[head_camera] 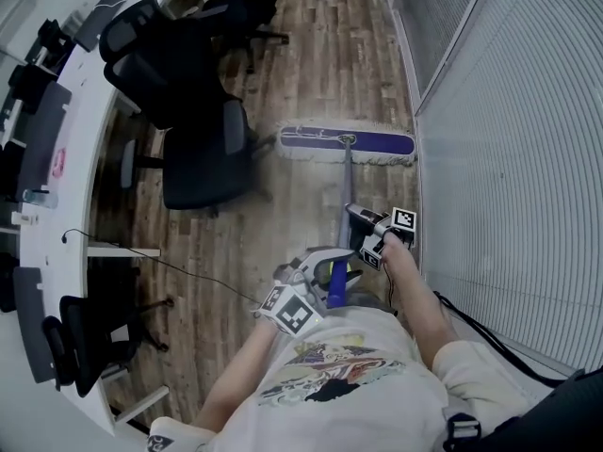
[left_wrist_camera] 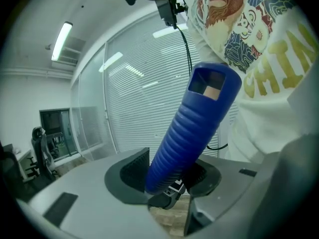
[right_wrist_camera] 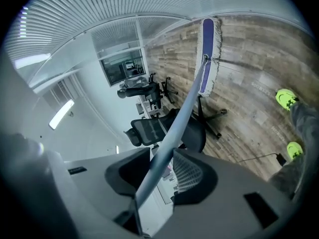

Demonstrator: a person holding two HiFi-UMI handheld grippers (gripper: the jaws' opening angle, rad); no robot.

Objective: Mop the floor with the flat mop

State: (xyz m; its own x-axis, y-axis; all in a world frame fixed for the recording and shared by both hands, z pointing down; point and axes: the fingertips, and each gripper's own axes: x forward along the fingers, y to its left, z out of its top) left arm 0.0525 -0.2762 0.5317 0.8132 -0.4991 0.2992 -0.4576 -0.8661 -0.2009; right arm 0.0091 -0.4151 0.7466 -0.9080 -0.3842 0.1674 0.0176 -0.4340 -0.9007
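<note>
Mopping under way, by my reading. My left gripper had its jaws clamped on the blue grip at the handle's top. My right gripper sat lower, jaws loosely around the pole with a gap showing beside it. The mop head lay flat on the floor at 12 o'clock, with an office chair at 10 and blinds at 3. No wet track was visible, so I couldn't tell how much was covered. The long strip of floor beyond the head looked left to do.
</note>
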